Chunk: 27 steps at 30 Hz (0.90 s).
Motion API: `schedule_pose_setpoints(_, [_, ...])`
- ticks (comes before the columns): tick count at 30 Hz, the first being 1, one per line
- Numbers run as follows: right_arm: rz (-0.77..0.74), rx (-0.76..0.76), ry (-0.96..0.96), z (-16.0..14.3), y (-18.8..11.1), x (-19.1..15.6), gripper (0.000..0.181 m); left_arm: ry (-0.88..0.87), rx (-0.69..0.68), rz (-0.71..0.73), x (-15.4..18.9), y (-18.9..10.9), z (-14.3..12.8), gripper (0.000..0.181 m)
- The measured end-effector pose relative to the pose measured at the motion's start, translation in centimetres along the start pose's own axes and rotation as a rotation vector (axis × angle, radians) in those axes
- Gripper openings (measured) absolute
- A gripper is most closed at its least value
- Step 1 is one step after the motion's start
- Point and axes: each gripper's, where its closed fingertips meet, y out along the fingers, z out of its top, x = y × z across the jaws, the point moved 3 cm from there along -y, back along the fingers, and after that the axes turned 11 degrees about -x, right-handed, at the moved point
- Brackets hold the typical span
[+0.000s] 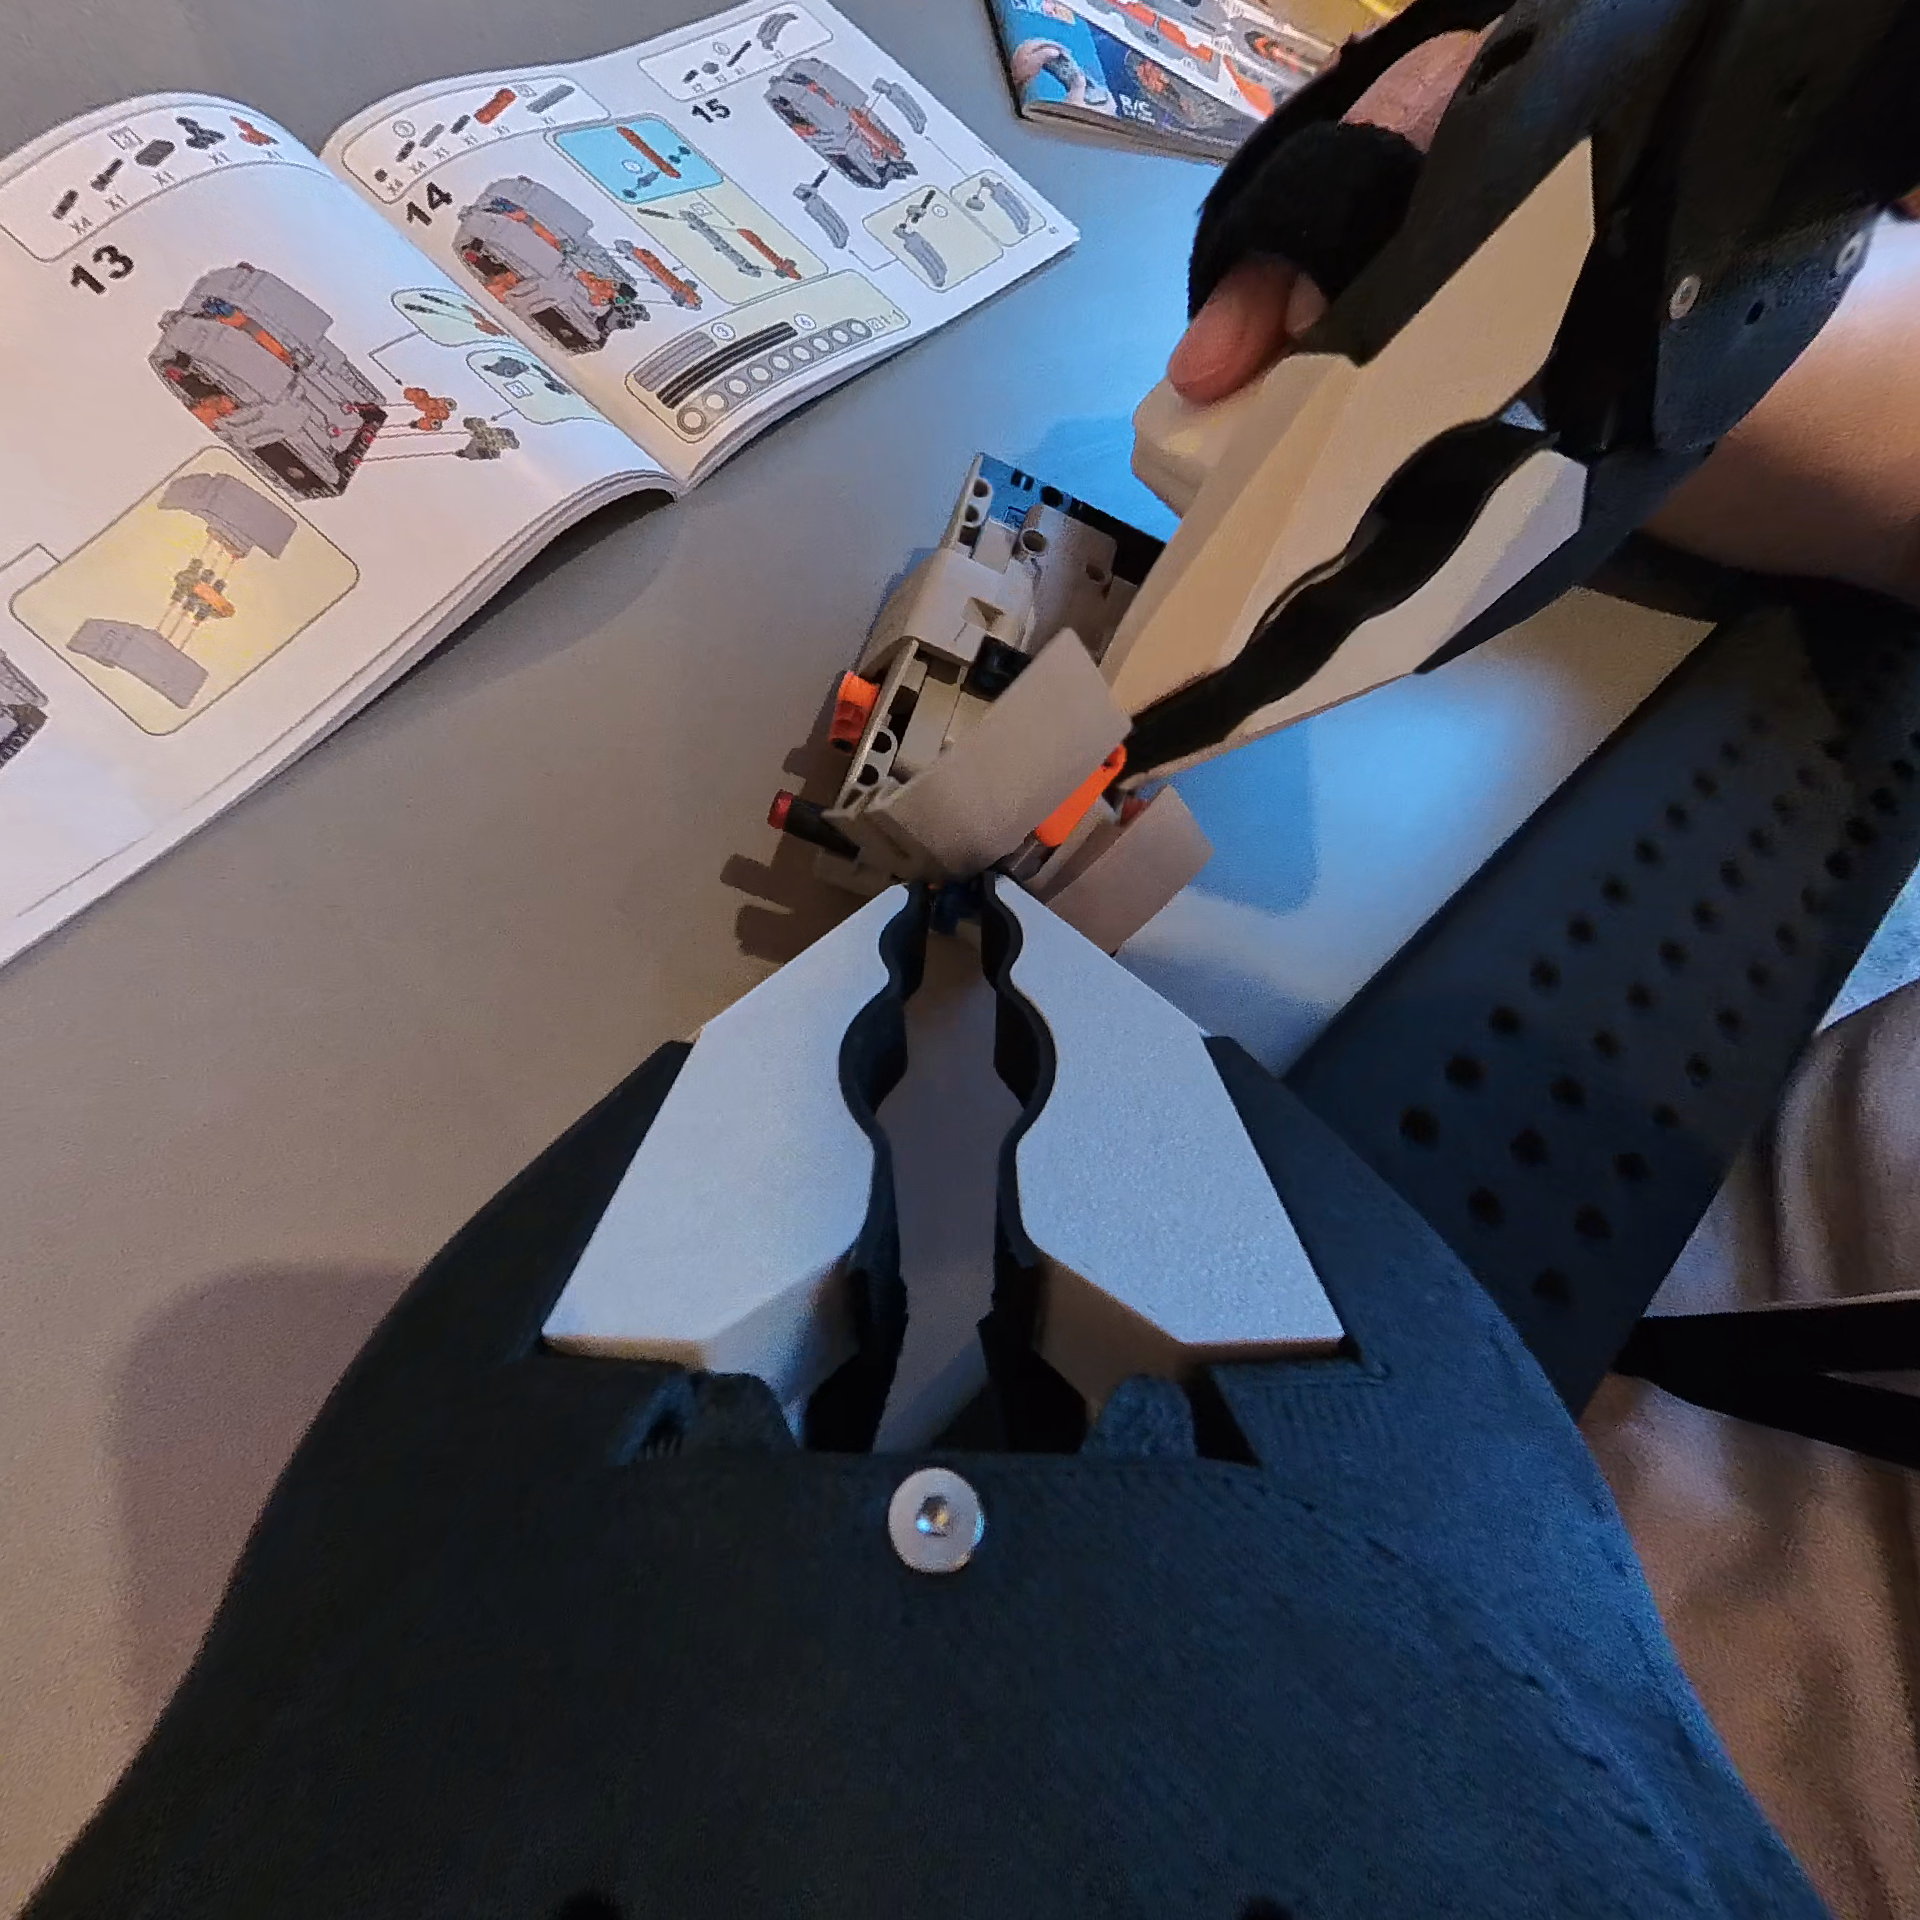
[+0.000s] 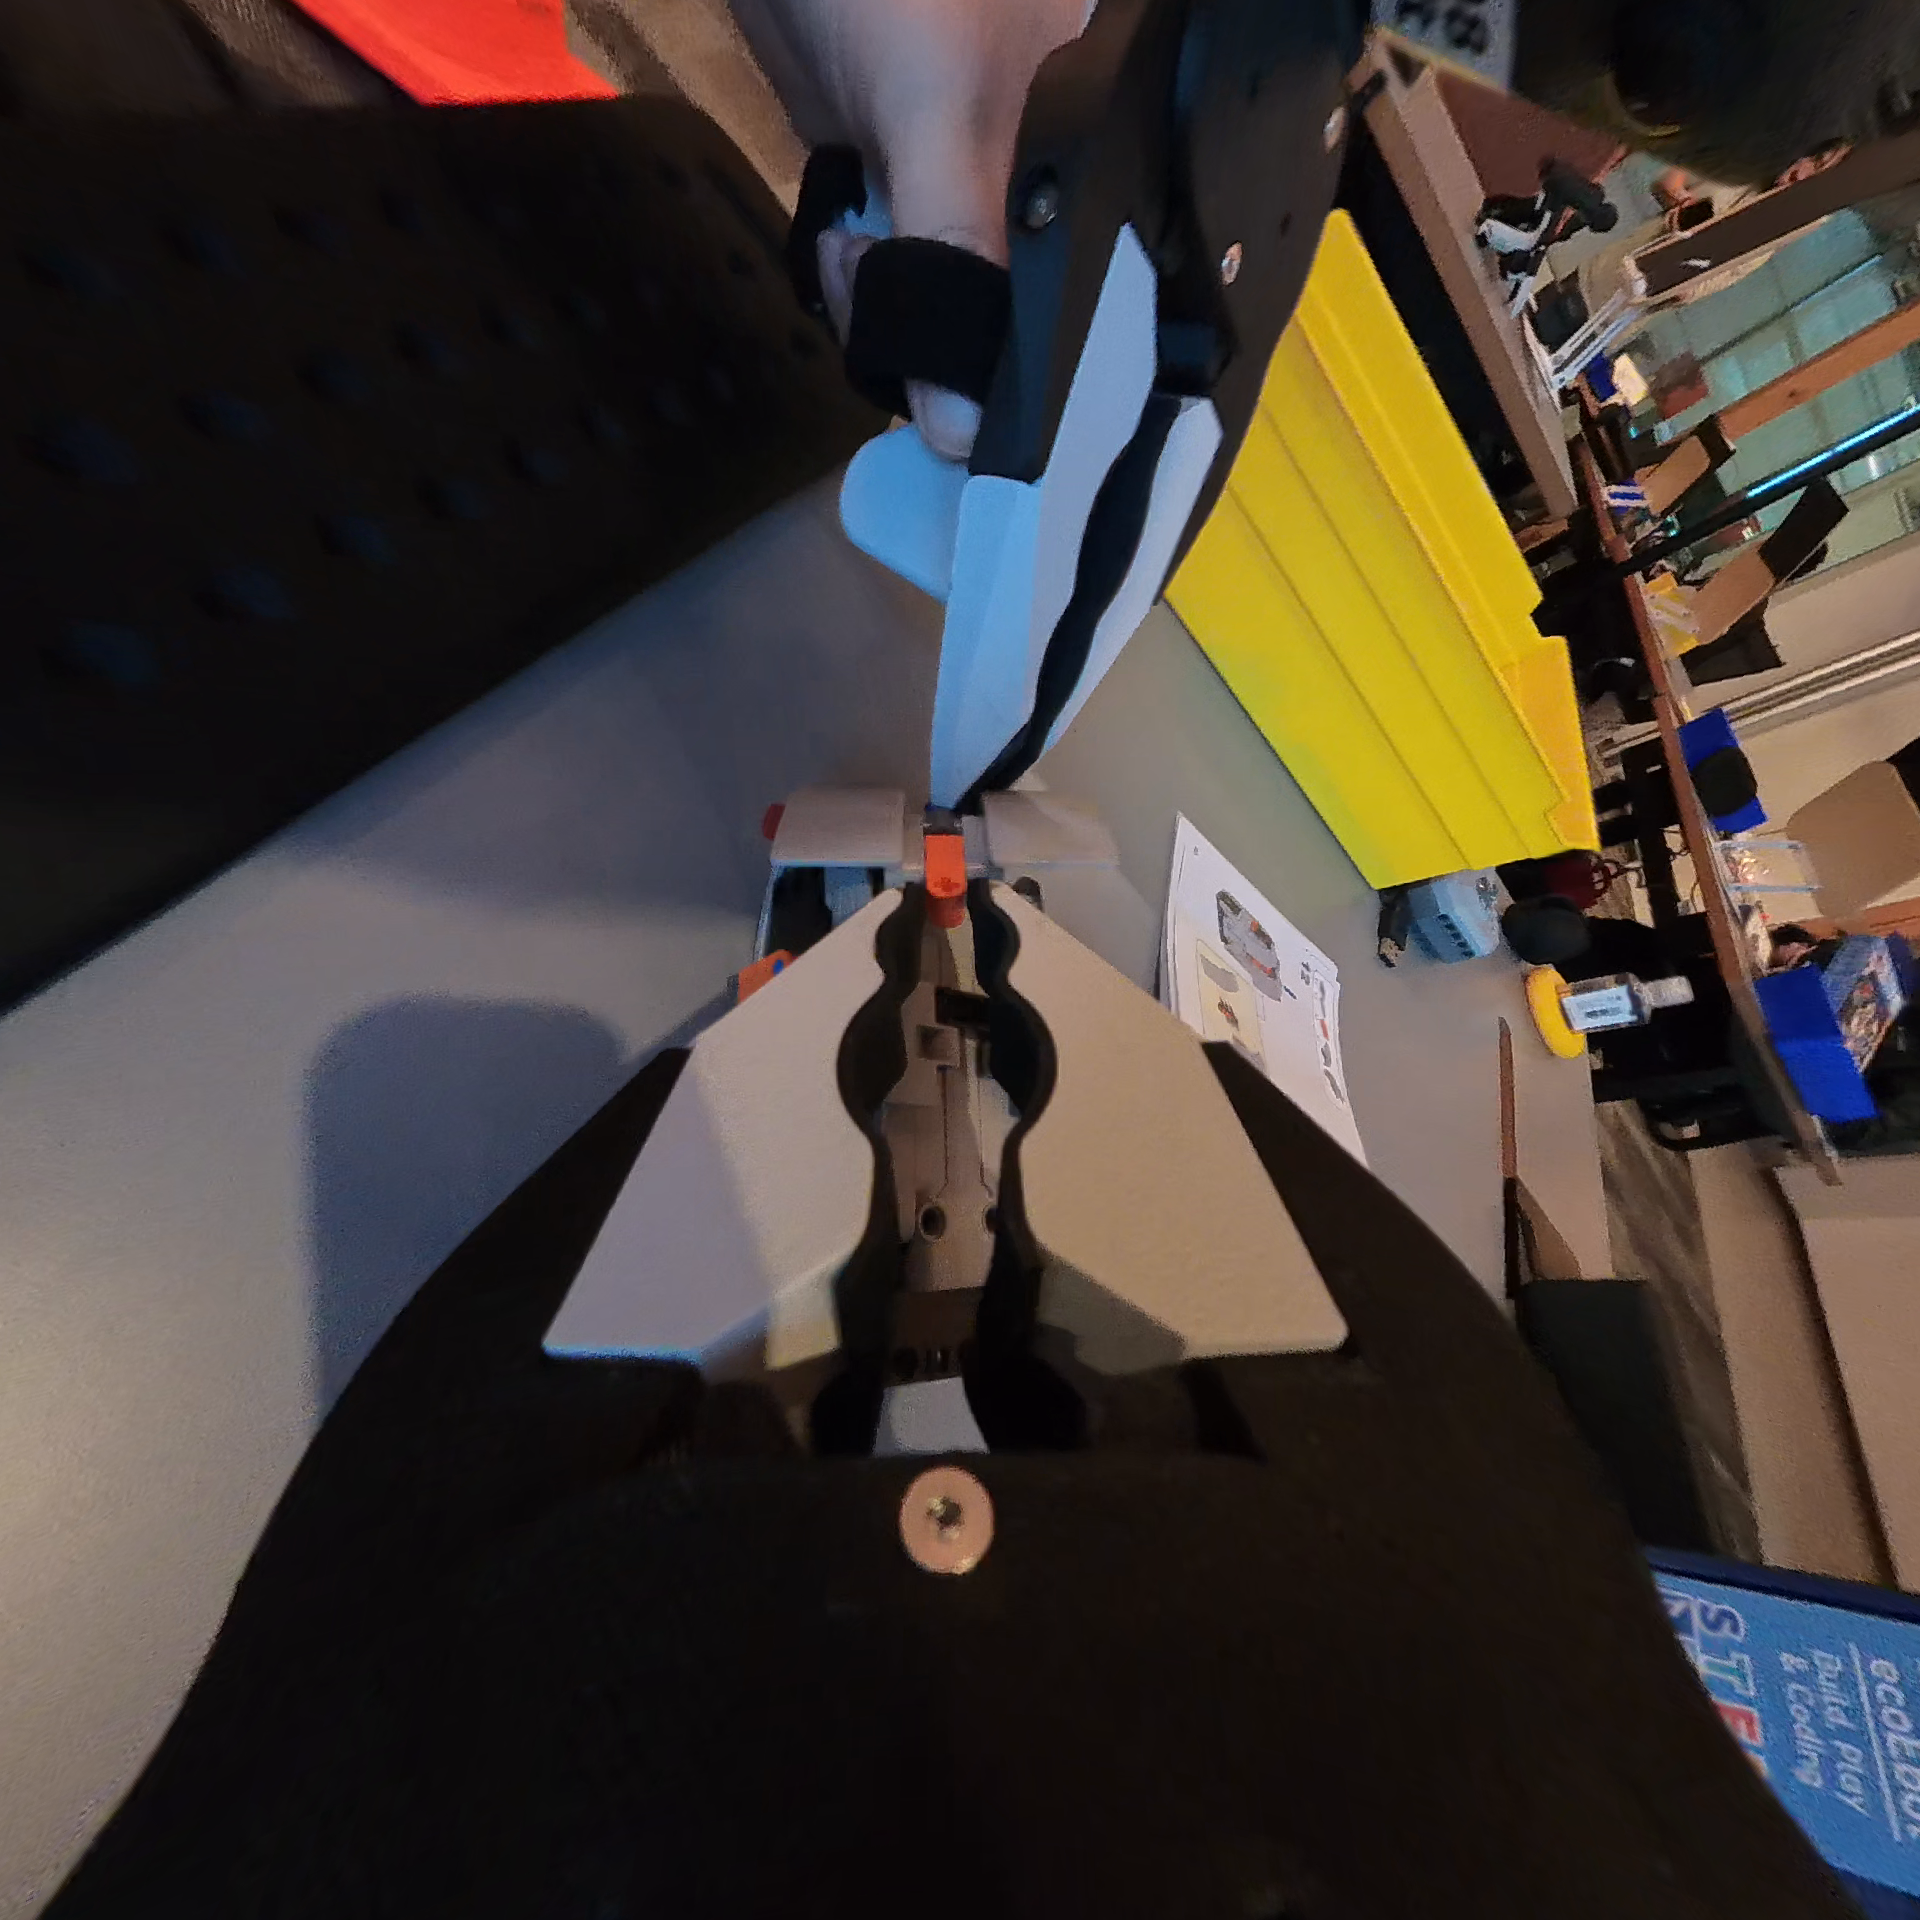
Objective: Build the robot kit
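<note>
Between both tools (tips nearly closed), grey brick model.

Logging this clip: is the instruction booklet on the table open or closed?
Open. The instruction booklet lies spread flat on the grey table, two facing pages of assembly diagrams showing, left of the brick model.

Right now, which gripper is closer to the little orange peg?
Right. The right gripper pinches the orange peg at its tips; the left gripper grips the brick model just beside it.
</note>
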Motion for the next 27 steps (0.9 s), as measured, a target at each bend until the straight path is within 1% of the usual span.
schedule_pose_setpoints(1, [0.016,-0.003,-0.015,0.0,0.1,-0.3,0.007,0.001,-0.002,0.002,0.0,0.0,0.0,0.008])
schedule_pose_setpoints(6, [-0.005,0.014,-0.01,0.4,0.6,-0.2,0.005,0.024,-0.026,0.041,-0.1,0.1,-0.3,0.007])
schedule_pose_setpoints(9, [0.002,-0.003,0.023,-0.2,0.4,0.0,0.005,0.063,-0.022,0.063,-0.3,0.0,-0.4,0.016])
schedule_pose_setpoints(11, [0.042,0.063,0.122,-0.6,-0.4,0.5,0.005,0.102,0.017,0.042,-0.2,-0.4,-0.2,0.018])
schedule_pose_setpoints(14, [0.215,0.19,0.382,-1.7,-1.0,1.5,0.005,0.149,0.088,-0.008,0.2,-0.9,0.2,0.019])
schedule_pose_setpoints(16, [0.307,0.255,0.512,-2.4,-1.0,2.1,0.005,0.18,0.089,-0.024,0.4,-0.9,0.2,0.018])
schedule_pose_setpoints(17, [0.347,0.278,0.544,-2.5,-1.1,2.1,0.005,0.191,0.075,-0.001,0.1,-0.7,0.1,0.015])
schedule_pose_setpoints(18, [0.365,0.285,0.557,-2.5,-1.0,2.2,0.005,0.203,0.061,0.031,-0.3,-0.6,0.0,0.016])
schedule_pose_setpoints(20, [0.429,0.239,0.54,-2.7,-0.6,1.6,0.005,0.229,0.054,0.035,-0.5,-0.3,-0.2,0.012])
schedule_pose_setpoints(21, [0.443,0.202,0.523,-2.8,-0.2,1.4,0.005,0.235,0.058,0.024,-0.5,-0.3,-0.3,0.013])
schedule_pose_setpoints(23, [0.501,0.183,0.524,-2.5,0.2,1.1,0.005,0.25,0.071,-0.015,-0.3,-0.2,-0.5,0.009])
schedule_pose_setpoints(27, [0.533,0.137,0.512,-2.3,0.6,1.5,0.005,0.294,0.1,-0.025,-0.1,-0.3,-0.6,0.002])
